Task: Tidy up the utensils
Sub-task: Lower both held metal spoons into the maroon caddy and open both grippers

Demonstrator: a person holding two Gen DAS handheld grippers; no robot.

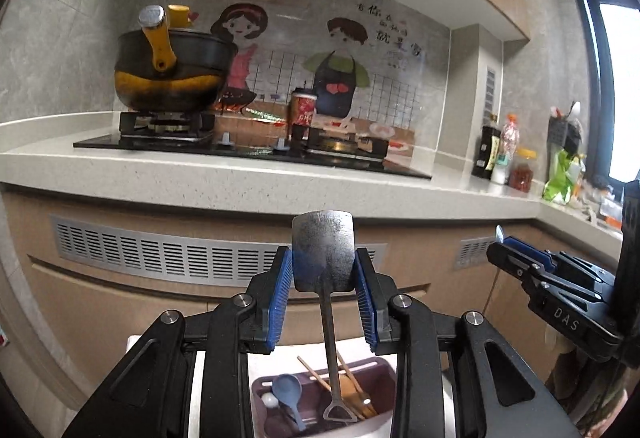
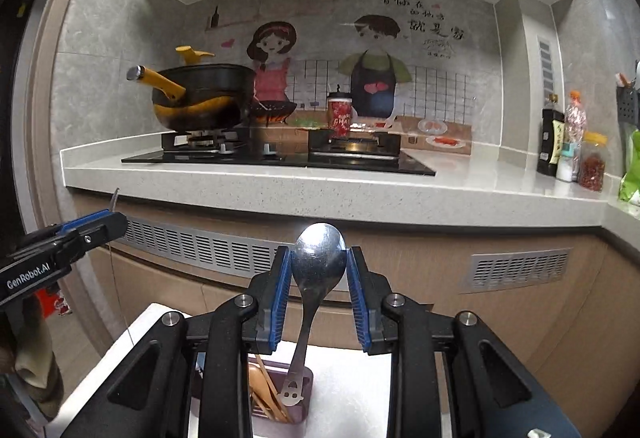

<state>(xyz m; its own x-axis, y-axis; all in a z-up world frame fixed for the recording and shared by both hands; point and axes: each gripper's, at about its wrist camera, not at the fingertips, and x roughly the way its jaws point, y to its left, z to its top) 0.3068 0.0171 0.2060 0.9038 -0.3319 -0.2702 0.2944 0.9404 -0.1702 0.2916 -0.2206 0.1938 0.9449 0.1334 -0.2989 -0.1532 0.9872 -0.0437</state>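
Note:
My left gripper point(image 1: 323, 270) is shut on the flat blade of a small metal shovel-shaped spoon point(image 1: 322, 238), whose handle hangs down over a mauve utensil caddy point(image 1: 382, 372). The caddy holds a blue spoon point(image 1: 287, 392), wooden chopsticks point(image 1: 314, 376) and a white ball. My right gripper point(image 2: 319, 270) is shut on the bowl of a metal spoon point(image 2: 319, 250). That spoon's handle, with a face cut-out at its end, dangles above the caddy point(image 2: 309, 374). Each gripper shows at the edge of the other's view: right gripper point(image 1: 505, 246), left gripper point(image 2: 114, 218).
The caddy stands on a white surface point(image 2: 352, 370) below both grippers. Ahead is a speckled counter point(image 2: 320, 189) with a black hob, a black-and-yellow wok point(image 1: 172, 73), a red cup point(image 2: 340, 115) and bottles point(image 2: 560, 141) at the right. Cabinet fronts with vents sit under it.

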